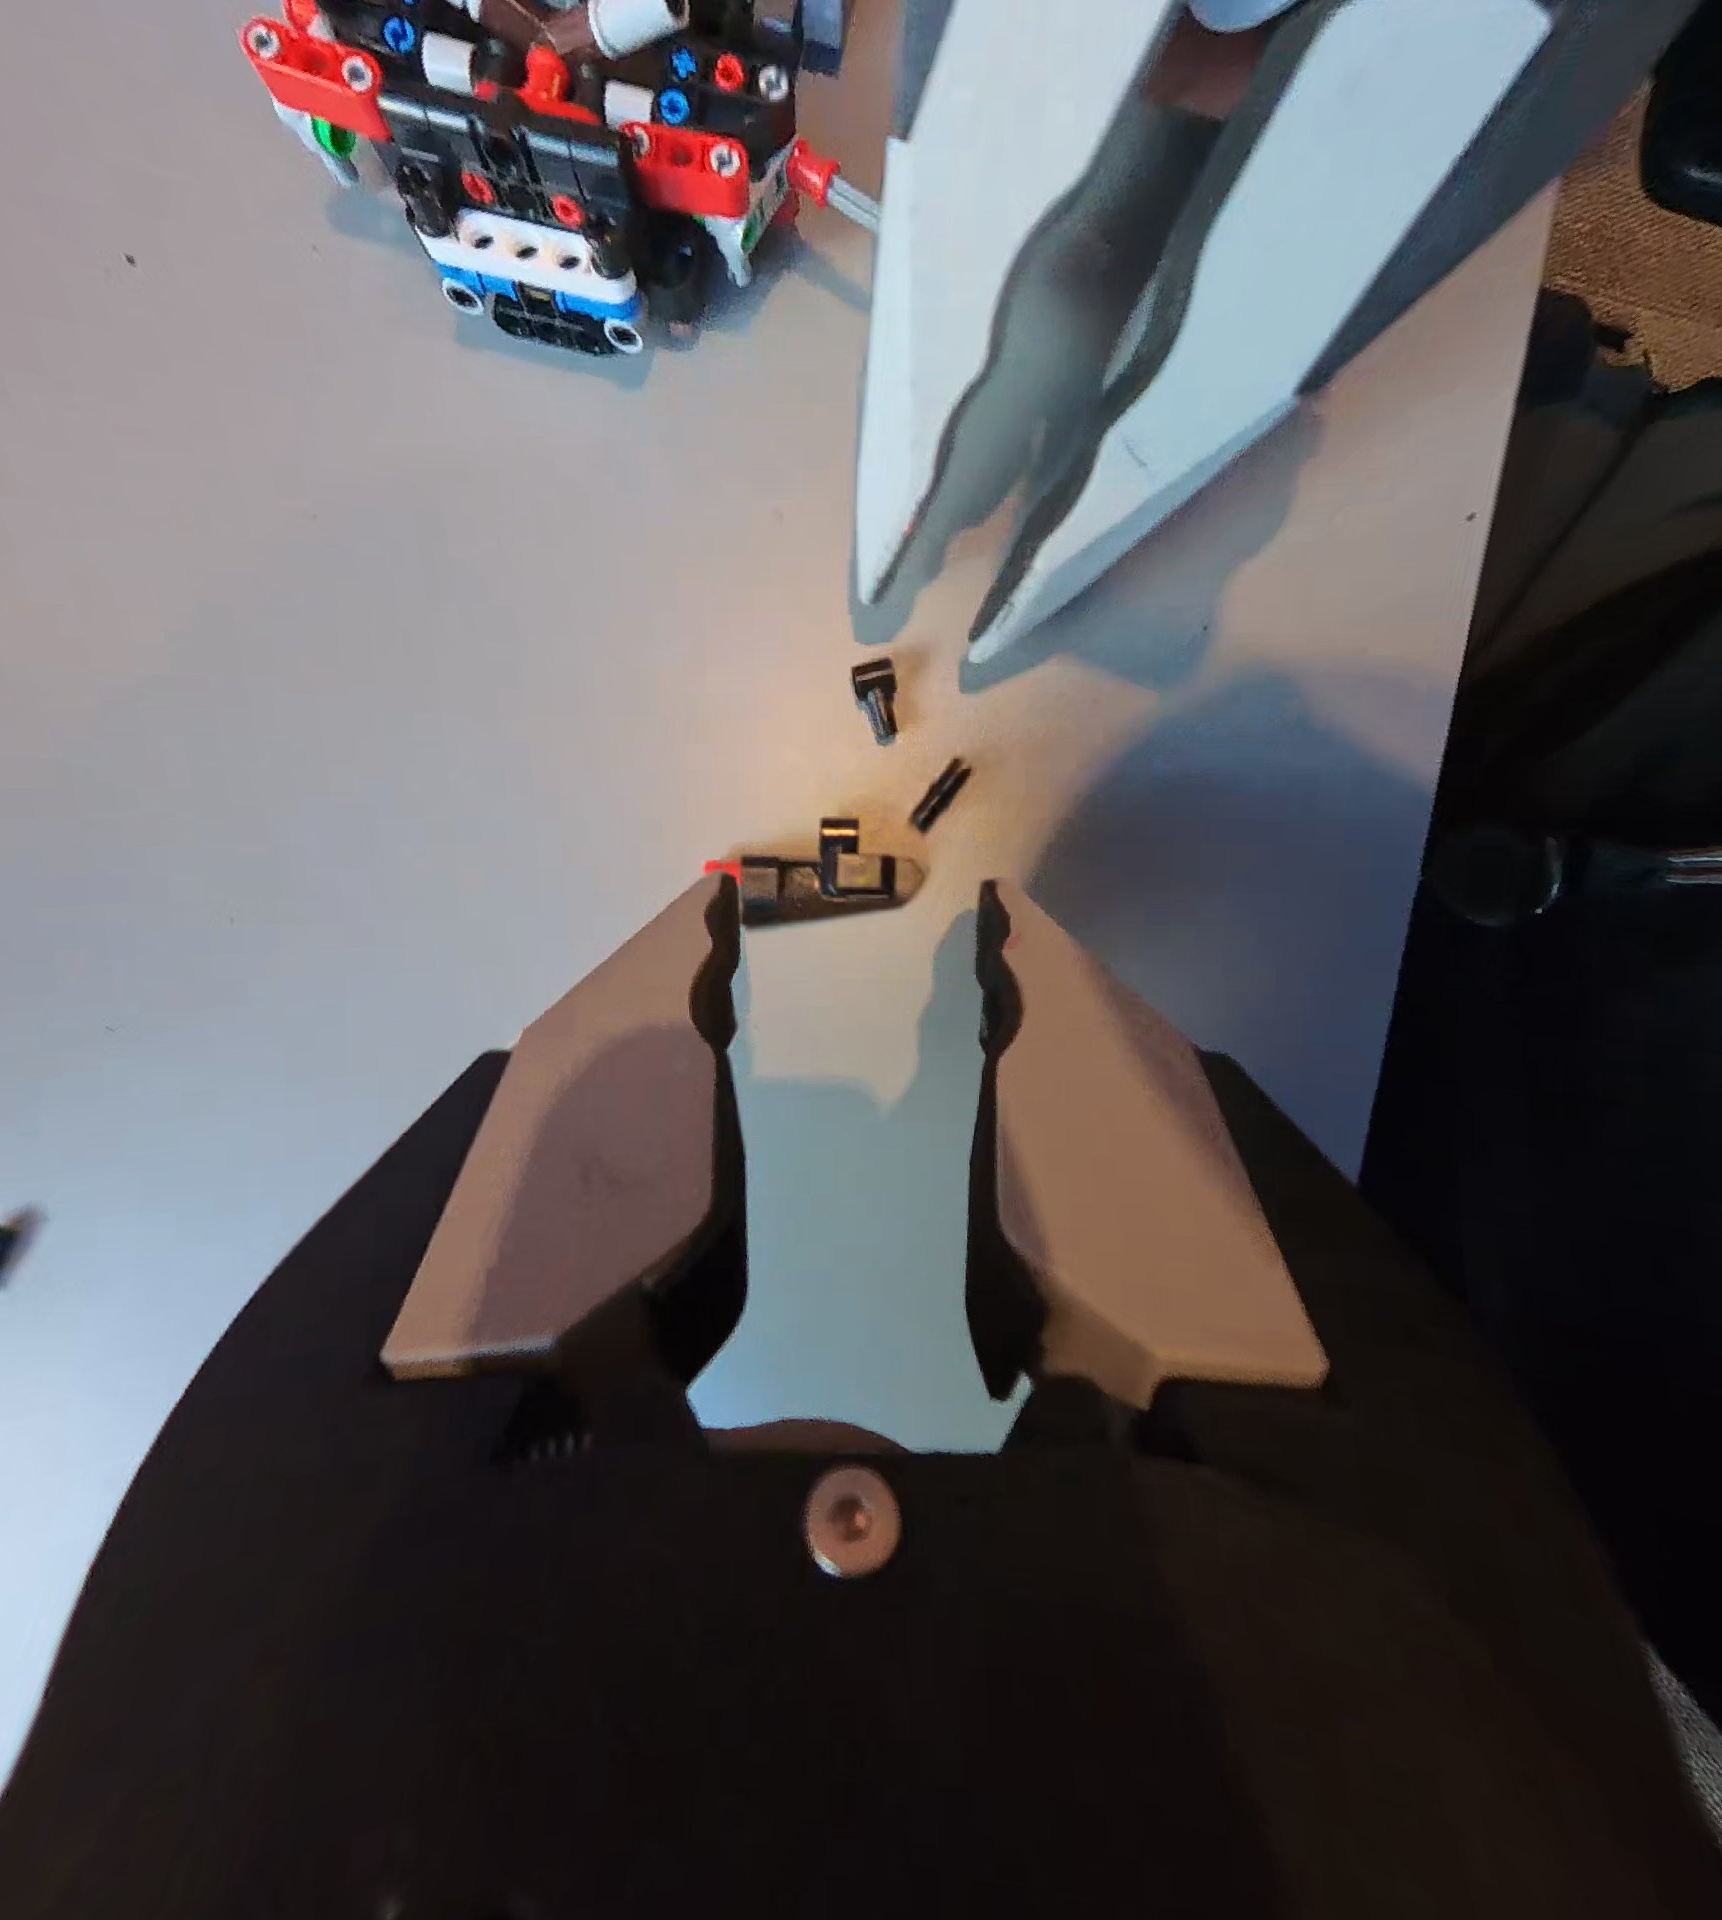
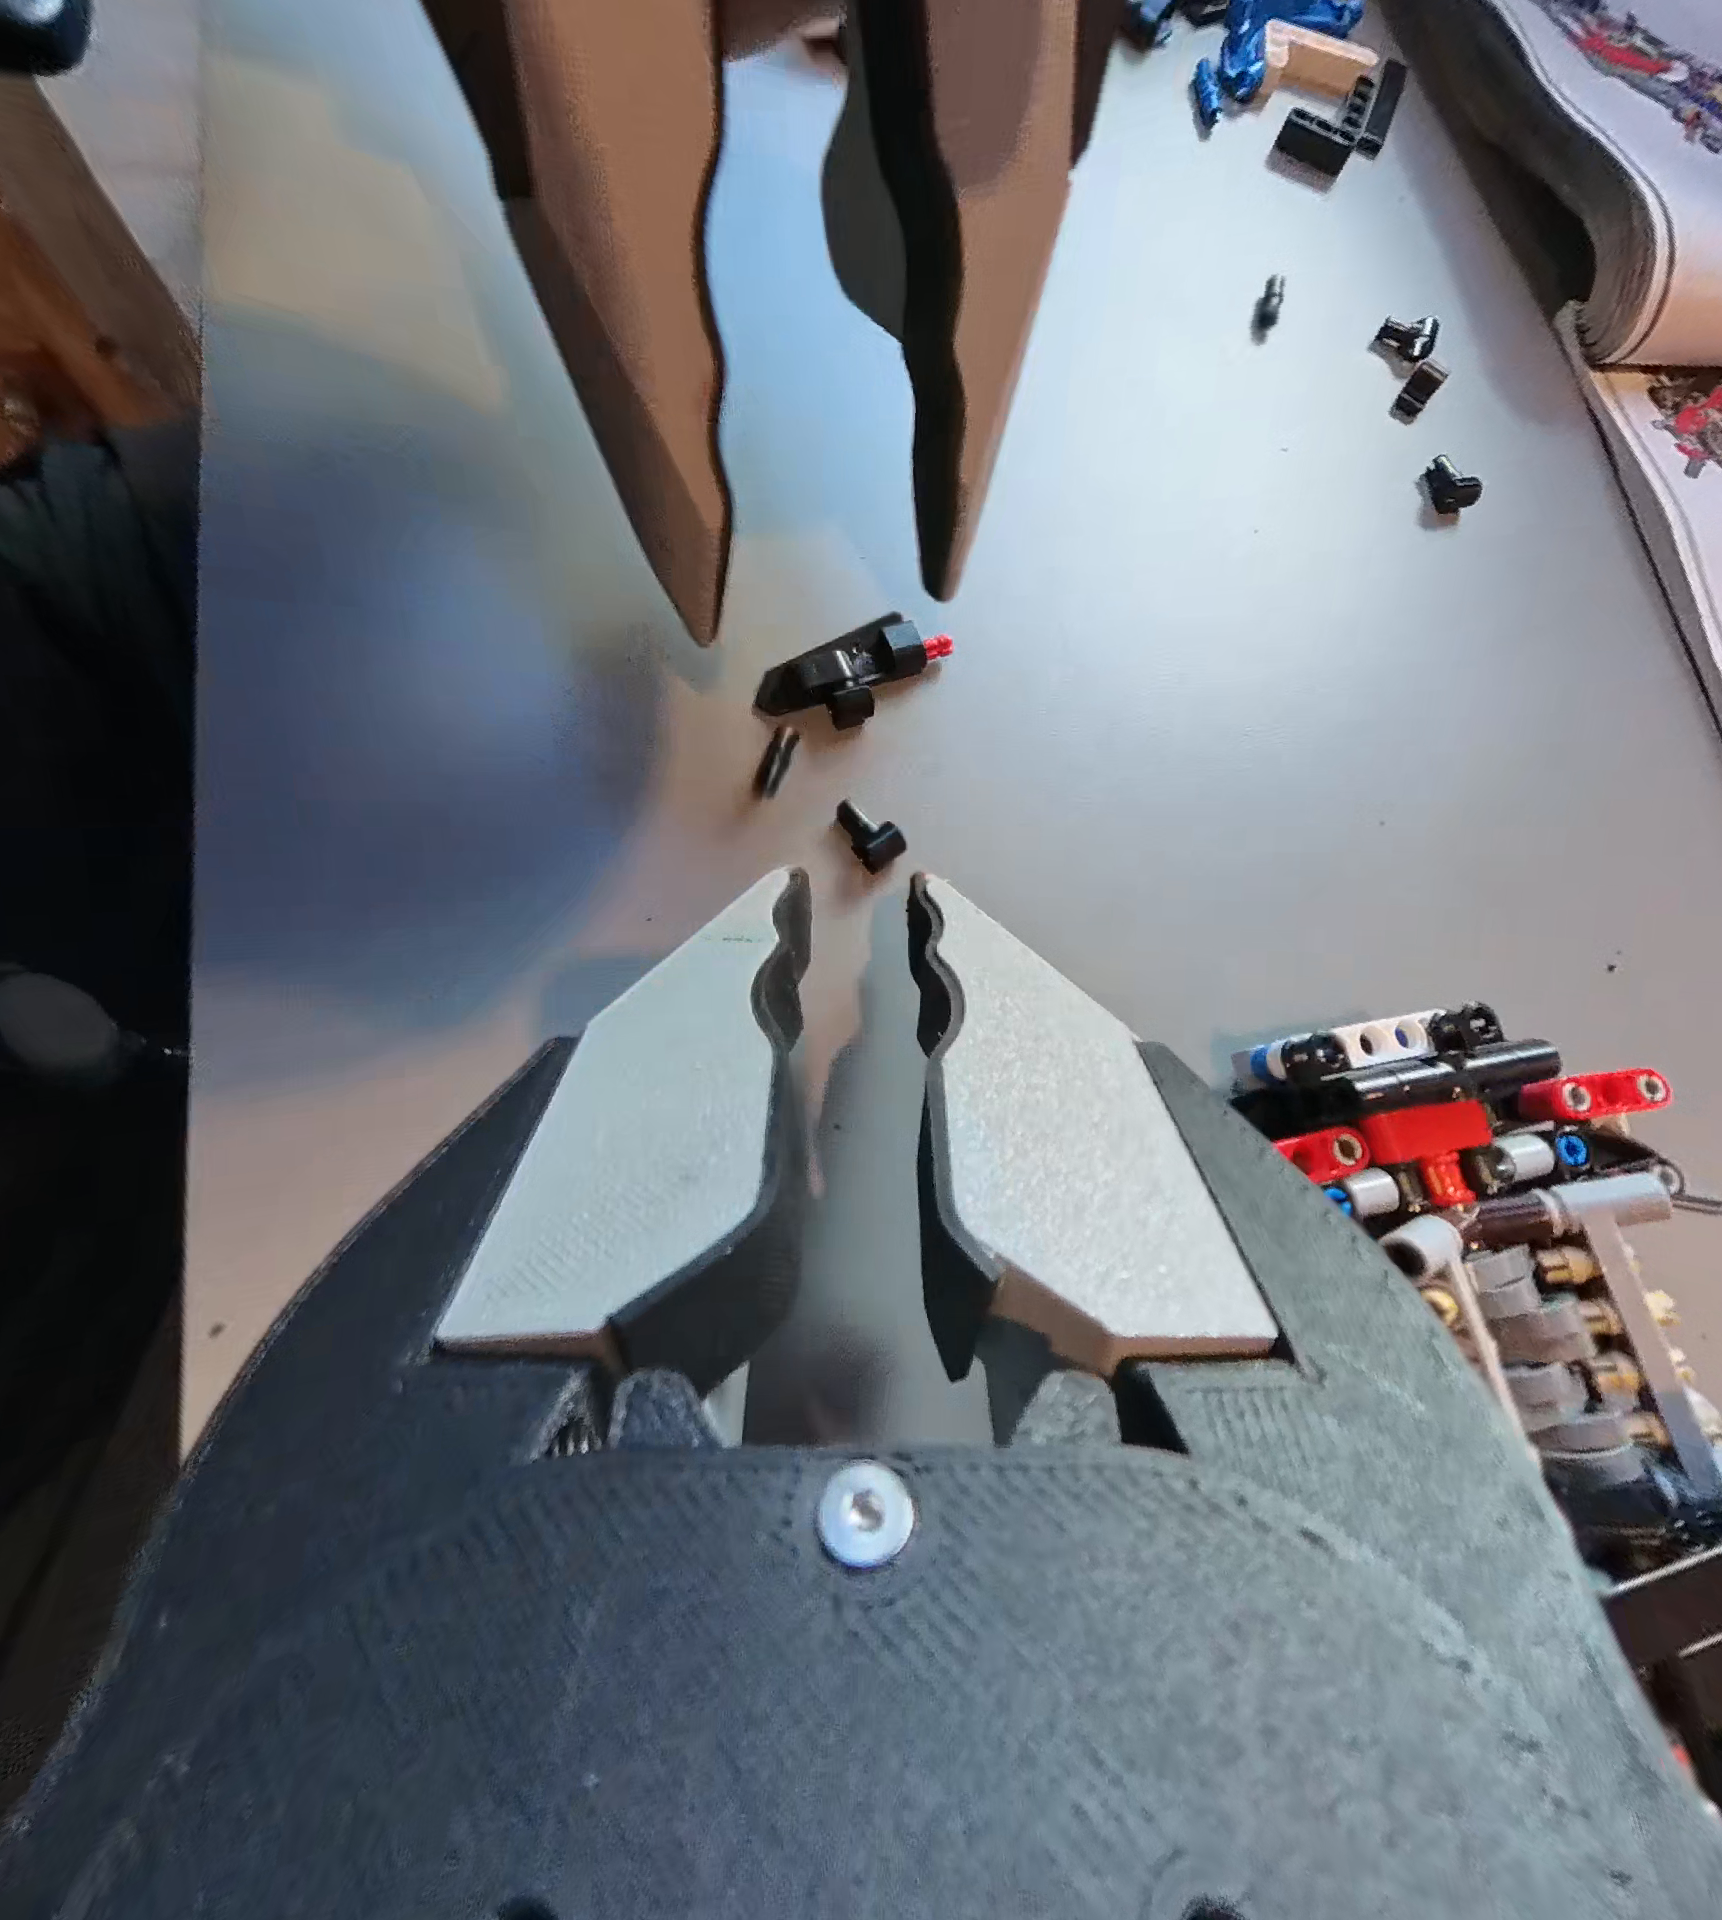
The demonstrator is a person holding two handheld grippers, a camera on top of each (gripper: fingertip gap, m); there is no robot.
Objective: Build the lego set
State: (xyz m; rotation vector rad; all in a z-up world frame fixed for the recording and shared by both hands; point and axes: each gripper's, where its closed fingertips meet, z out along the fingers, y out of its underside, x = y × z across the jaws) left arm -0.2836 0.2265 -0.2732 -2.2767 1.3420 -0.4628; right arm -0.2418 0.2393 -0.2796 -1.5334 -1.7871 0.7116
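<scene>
- Left wrist view: I am holding my left gripper point(image 1: 857, 899) low over the pale table point(image 1: 317, 675), its brown fingers spread apart and gripping nothing. A small black Lego sub-assembly point(image 1: 826, 883) with a red pin end is lying just beyond the tips, nearly touching the left-hand fingertip. A short black axle point(image 1: 940, 792) and a black L-shaped connector point(image 1: 876, 698) are lying a little farther on. My right gripper point(image 1: 924, 623) is pointing in from the top, its grey fingers slightly parted and holding nothing. The partly built model point(image 1: 535, 156), black with red, white and blue pieces, is standing far off at the top left. Two dark bits are sitting at the left edge; they are too blurred for me to name them.
- Right wrist view: my right gripper point(image 2: 857, 883) is showing a narrow gap between its tips, released, with the L-shaped connector point(image 2: 867, 834) lying just ahead of them. The axle point(image 2: 776, 761) and the sub-assembly point(image 2: 841, 675) are lying beyond, under the left gripper's point(image 2: 821, 618) parted tips. The model point(image 2: 1439, 1132) is sitting beside my right finger. Loose black and blue pieces point(image 2: 1335, 104) and an open instruction booklet point(image 2: 1688, 260) are lying toward the upper right.
</scene>
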